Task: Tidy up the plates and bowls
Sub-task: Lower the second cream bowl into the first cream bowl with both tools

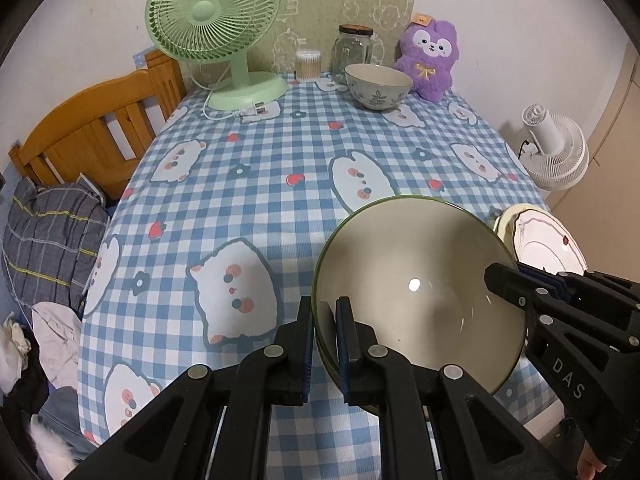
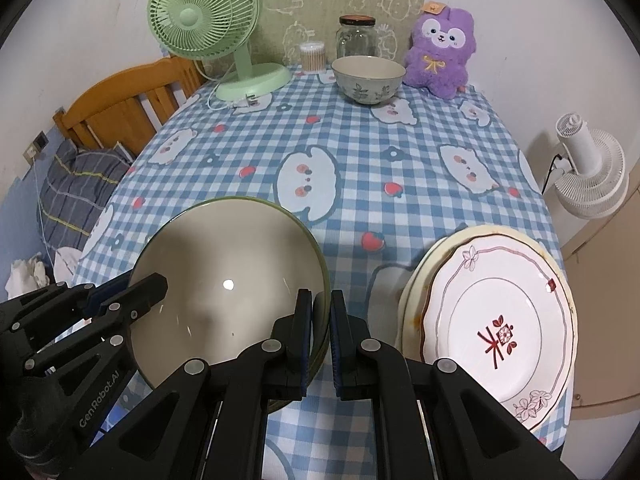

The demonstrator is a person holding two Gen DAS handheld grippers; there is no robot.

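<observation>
A large green-rimmed bowl (image 1: 420,292) with a cream inside is at the near edge of the table; it also shows in the right wrist view (image 2: 228,284). My left gripper (image 1: 325,312) is shut on its left rim. My right gripper (image 2: 321,308) is shut on its right rim, and shows in the left wrist view (image 1: 516,280) too. A white floral plate (image 2: 500,328) lies on a cream plate (image 2: 412,280) to the right. A small patterned bowl (image 1: 378,85) stands at the far side, also in the right wrist view (image 2: 368,79).
A checked tablecloth (image 1: 256,168) covers the table. At the back stand a green fan (image 1: 216,28), a cotton-swab pot (image 1: 308,65), a glass jar (image 1: 354,52) and a purple plush (image 1: 430,60). A wooden bed frame (image 1: 92,132) is left, a white fan (image 2: 588,168) right.
</observation>
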